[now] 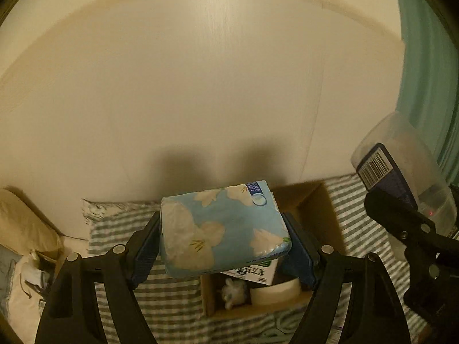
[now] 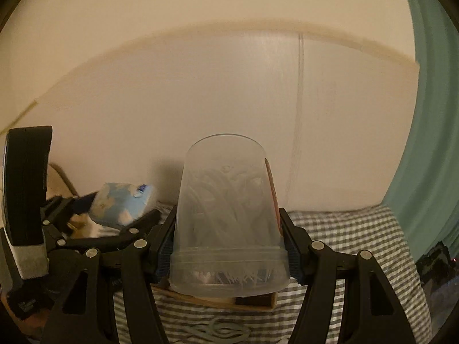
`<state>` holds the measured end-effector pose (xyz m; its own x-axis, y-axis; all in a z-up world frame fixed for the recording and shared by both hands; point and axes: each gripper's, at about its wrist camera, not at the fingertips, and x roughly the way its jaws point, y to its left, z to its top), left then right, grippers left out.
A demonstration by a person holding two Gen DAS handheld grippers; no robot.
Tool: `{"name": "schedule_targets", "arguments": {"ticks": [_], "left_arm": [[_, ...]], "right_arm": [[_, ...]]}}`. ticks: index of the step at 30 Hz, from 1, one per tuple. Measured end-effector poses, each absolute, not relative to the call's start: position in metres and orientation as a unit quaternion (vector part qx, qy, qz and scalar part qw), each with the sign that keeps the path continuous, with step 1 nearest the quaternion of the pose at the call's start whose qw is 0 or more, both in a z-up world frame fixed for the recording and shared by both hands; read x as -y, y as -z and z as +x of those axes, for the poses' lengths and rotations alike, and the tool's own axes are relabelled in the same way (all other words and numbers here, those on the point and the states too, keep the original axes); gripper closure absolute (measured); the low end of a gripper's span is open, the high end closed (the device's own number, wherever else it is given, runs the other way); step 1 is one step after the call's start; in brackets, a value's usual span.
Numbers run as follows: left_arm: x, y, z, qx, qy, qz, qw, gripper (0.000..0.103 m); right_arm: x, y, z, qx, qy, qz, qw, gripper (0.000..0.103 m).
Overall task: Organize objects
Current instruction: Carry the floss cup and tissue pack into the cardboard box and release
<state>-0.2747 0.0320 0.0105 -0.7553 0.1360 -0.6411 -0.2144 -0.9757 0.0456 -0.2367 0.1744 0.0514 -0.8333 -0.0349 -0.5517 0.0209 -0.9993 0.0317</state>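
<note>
My left gripper (image 1: 223,246) is shut on a soft blue tissue pack (image 1: 223,229) with white flowers, held in the air above an open cardboard box (image 1: 312,215). In the box lie a carton (image 1: 252,273), a white roll (image 1: 275,289) and a small white toy (image 1: 233,291). My right gripper (image 2: 226,246) is shut on a clear plastic jar (image 2: 226,215) with thin white sticks inside, lifted over the box's edge (image 2: 218,301). In the left wrist view the jar (image 1: 407,160) appears at the right with a barcode label. In the right wrist view the tissue pack (image 2: 120,203) appears at the left.
A grey-and-white striped sheet (image 2: 358,235) covers the bed under the box. A plain cream wall (image 1: 200,86) stands close behind. A teal curtain (image 2: 424,114) hangs at the right. Pillows and loose items (image 1: 23,243) lie at the left.
</note>
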Motion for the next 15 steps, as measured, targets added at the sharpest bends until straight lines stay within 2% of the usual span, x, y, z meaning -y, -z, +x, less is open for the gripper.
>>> {"name": "schedule_targets", "arguments": {"ticks": [7,15], "left_arm": [[-0.049,0.051,-0.3,-0.101,-0.927,-0.344,0.11,0.022],[-0.052,0.074,-0.303,-0.109,-0.92,-0.356,0.122,0.021]], "right_arm": [[-0.19,0.022,-0.288,0.017,0.938,0.345,0.014,0.04],[-0.191,0.049,-0.312,0.015,0.935,0.354,0.015,0.04]]}}
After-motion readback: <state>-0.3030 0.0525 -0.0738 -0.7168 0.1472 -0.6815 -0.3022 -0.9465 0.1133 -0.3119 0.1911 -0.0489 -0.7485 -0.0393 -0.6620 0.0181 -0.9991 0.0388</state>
